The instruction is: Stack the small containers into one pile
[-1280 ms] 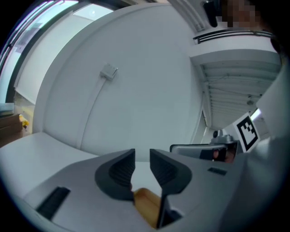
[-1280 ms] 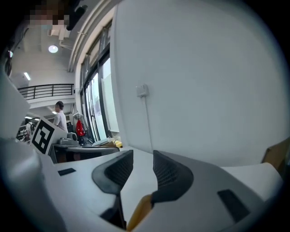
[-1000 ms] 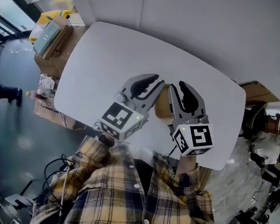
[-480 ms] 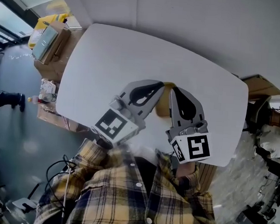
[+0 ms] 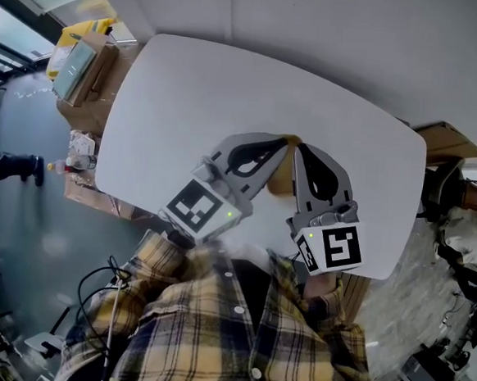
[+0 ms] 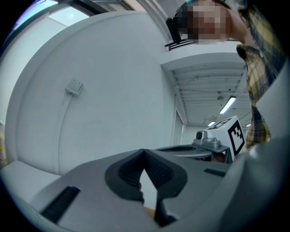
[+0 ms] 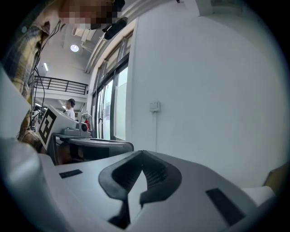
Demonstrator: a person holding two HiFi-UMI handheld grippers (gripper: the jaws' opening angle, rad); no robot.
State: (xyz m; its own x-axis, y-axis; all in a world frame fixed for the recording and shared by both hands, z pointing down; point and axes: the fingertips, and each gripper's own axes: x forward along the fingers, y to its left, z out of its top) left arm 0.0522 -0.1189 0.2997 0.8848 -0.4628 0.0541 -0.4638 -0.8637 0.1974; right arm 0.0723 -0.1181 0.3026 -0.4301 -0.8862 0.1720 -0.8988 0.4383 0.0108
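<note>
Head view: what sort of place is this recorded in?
Probably a lab or workshop: a white table against a plain wall, cardboard boxes on the floor beside it, cables and gear around the edges.

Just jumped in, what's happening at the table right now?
A person in a plaid shirt holds both grippers over the white table, tips nearly meeting. The left claw and right claw have just been closing and are now shut, with nothing visibly gripped. A tan thing shows between and under them, mostly hidden, so I cannot tell whether it is a container. No pile shows yet.
</note>
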